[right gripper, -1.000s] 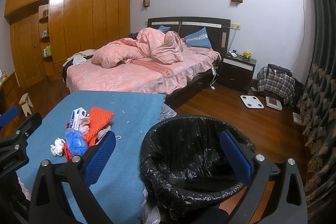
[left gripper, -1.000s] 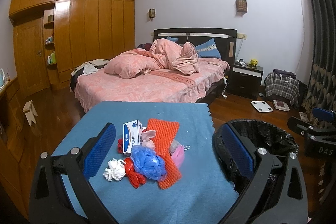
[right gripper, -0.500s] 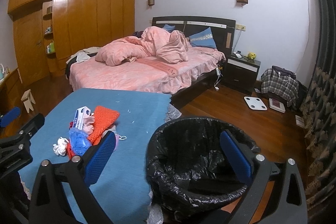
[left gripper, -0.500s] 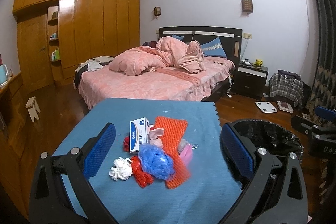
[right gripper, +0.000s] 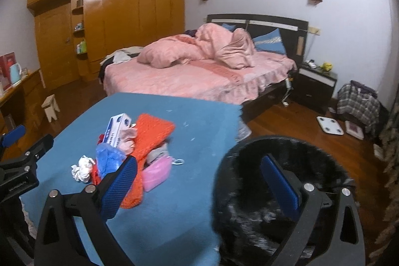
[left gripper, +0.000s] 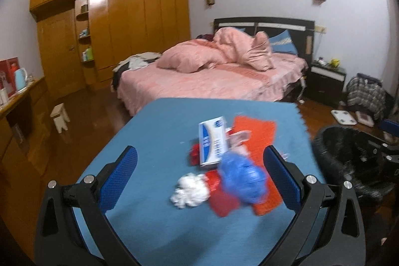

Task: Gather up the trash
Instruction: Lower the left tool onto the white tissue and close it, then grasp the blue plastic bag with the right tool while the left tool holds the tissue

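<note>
We are at the reach step: both the left hand-held gripper (left gripper: 199, 167) and the right hand-held gripper (right gripper: 199, 178) are spread and empty, the trash (left gripper: 224, 161) lies on the tabletop (left gripper: 154, 131) just ahead of the left one, and the bin (right gripper: 279, 161) is under the right one, so next we should lower and pinch one piece.

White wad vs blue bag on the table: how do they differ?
The white wad is smaller and crumpled like tissue; the blue bag is bulkier, a bunched plastic film. The wad lies at the pile's left edge, the bag further in, over red scraps. Both lie ungripped on the blue tablecloth.
</note>
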`<state>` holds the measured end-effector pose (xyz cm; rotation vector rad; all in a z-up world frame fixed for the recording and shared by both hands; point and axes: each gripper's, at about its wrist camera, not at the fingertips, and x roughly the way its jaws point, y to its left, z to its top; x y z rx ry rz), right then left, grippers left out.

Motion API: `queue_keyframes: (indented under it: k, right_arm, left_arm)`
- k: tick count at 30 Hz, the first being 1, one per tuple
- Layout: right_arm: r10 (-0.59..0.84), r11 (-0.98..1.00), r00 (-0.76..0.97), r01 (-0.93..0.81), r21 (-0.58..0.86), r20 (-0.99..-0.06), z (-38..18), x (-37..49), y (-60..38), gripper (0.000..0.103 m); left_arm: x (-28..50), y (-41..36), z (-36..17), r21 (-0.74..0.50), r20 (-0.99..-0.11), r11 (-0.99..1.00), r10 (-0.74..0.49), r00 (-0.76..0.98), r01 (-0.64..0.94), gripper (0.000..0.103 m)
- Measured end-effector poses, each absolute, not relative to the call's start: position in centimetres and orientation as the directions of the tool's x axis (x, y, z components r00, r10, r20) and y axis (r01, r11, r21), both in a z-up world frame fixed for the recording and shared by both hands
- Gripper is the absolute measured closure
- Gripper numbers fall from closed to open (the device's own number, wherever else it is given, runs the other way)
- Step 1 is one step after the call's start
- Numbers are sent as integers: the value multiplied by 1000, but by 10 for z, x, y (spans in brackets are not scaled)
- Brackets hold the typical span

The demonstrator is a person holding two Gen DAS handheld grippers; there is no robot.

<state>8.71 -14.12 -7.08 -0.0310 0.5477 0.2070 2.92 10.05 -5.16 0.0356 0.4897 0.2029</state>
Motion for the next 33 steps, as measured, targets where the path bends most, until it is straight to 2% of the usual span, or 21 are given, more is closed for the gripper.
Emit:
queue_keyframes:
  k: [4, 10, 15, 19, 25, 27, 29, 33]
  right_arm:
    - [205, 973, 812, -231, 22, -547, -93, 101, -120, 6]
    - [218, 968, 782, -250, 27, -584, -119, 117, -101, 15]
    - [224, 965, 773, -261, 25, -593, -131, 127, -88, 17]
    - [235, 960, 759, -279, 23, -607, -138, 133, -77, 18]
    - [261, 948, 745, -317, 19, -614, -144, 138, -64, 21]
    - [275, 943, 738, -332, 24, -617, -145, 138, -61, 22]
    - [286, 938, 734, -345, 24, -616, -145, 138, -57, 24]
    - [304, 928, 724, -373, 19, -619, -145, 138, -49, 28]
  left_arm:
    - [35, 118, -70, 99, -492, 973, 232, 839, -210, 5]
    - [46, 138, -99, 99, -536, 969, 243, 808, -226, 5]
    - [57, 148, -120, 91, -566, 973, 227, 793, -214, 8]
    - [67, 151, -134, 64, -597, 977, 199, 777, -201, 22]
    - [82, 153, -150, 44, -641, 984, 161, 751, -174, 26]
    - [87, 153, -155, 31, -662, 988, 133, 738, -150, 32]
    - [91, 152, -157, 12, -676, 992, 100, 730, -125, 45]
    - [93, 154, -163, -10, -693, 995, 64, 719, -99, 60]
